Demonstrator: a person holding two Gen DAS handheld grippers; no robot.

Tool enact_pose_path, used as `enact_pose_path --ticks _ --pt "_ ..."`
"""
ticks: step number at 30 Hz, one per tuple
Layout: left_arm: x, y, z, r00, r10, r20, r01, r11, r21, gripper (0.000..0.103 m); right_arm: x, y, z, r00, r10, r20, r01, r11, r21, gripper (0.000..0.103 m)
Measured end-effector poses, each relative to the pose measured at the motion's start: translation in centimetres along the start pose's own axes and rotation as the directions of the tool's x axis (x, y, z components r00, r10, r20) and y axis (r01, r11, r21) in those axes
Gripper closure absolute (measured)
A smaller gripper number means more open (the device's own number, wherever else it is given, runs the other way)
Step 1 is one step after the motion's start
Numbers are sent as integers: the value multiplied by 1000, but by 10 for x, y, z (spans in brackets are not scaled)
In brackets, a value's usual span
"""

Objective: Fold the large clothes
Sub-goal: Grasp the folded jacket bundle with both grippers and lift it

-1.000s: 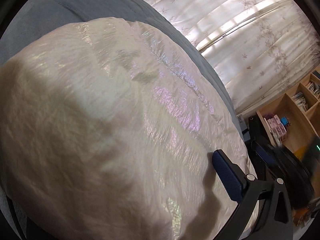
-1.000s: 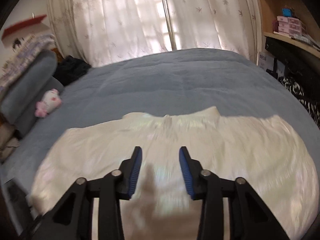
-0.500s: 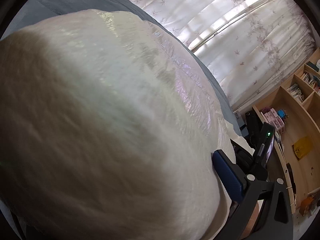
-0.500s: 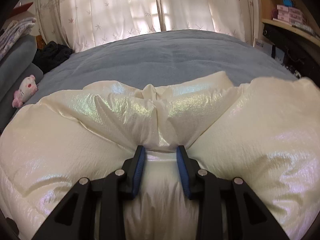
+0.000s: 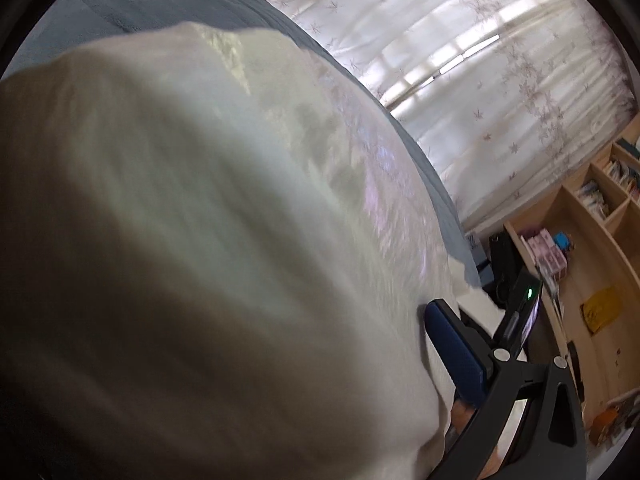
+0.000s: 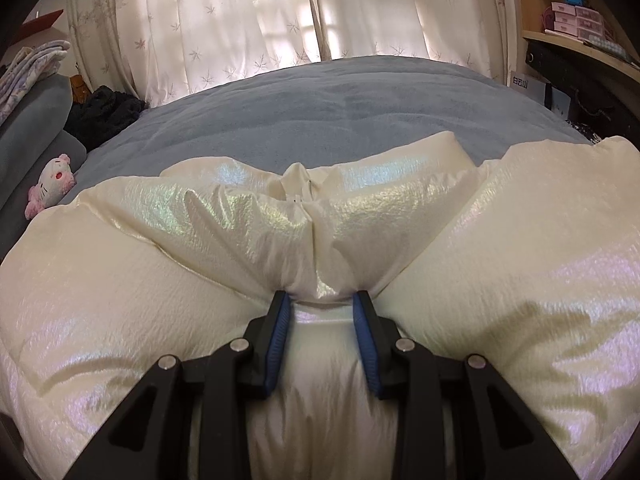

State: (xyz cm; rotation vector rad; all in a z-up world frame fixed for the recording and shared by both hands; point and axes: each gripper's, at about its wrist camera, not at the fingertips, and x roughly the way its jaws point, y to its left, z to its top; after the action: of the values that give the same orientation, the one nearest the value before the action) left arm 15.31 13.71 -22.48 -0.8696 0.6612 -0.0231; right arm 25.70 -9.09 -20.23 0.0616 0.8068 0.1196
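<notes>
Barely begun: right gripper [image 6: 322, 300] pinching a bunch of jacket [image 6: 500, 248] on bed [image 6: 340, 108]; left gripper's [image 5: 436, 320] state unclear; folds remaining.

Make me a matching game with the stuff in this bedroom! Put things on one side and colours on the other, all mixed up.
Things:
1. puffy jacket
2. bed cover
3. plush toy
4. pads on the right gripper fingers

Colours:
A. grey-blue
B. bright blue
C. shiny cream
D. pink and white

Pairs: 1-C, 2-A, 3-D, 4-B
</notes>
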Motion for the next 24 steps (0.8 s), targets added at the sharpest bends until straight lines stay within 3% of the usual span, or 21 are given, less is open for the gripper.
enact_pose_path --ticks 3,5,7,10,12,18,21,24 --pt "1 -3 4 999 2 40 -1 1000 -22 2 1 -4 0 1000 14 -1 -14 1000 17 70" --pt "-4 -8 3 997 18 79 -17 1000 -14 18 2 -6 -1 1000 24 1 -24 999 28 70" --pt "-12 -16 1 993 14 118 -16 1000 23 47 2 -8 -1 999 38 3 -38 998 41 70" --pt "-30 -43 -10 982 17 188 -49 985 167 64 2 -11 -1 998 57 6 -58 997 52 69" --pt "-43 -68 -23 970 29 240 -97 956 276 68 2 -13 -2 997 71 10 -71 996 56 69" --pt "-50 -115 -45 939 112 326 -259 855 450 71 0 -13 2 997 76 -3 -75 996 52 70" --pt "-48 -119 -42 934 152 323 -293 843 451 71 -5 -11 12 994 80 -75 -78 996 34 69" --pt "-50 -113 -36 939 169 298 -291 853 434 71 -28 -21 26 972 199 -123 -185 976 114 70"
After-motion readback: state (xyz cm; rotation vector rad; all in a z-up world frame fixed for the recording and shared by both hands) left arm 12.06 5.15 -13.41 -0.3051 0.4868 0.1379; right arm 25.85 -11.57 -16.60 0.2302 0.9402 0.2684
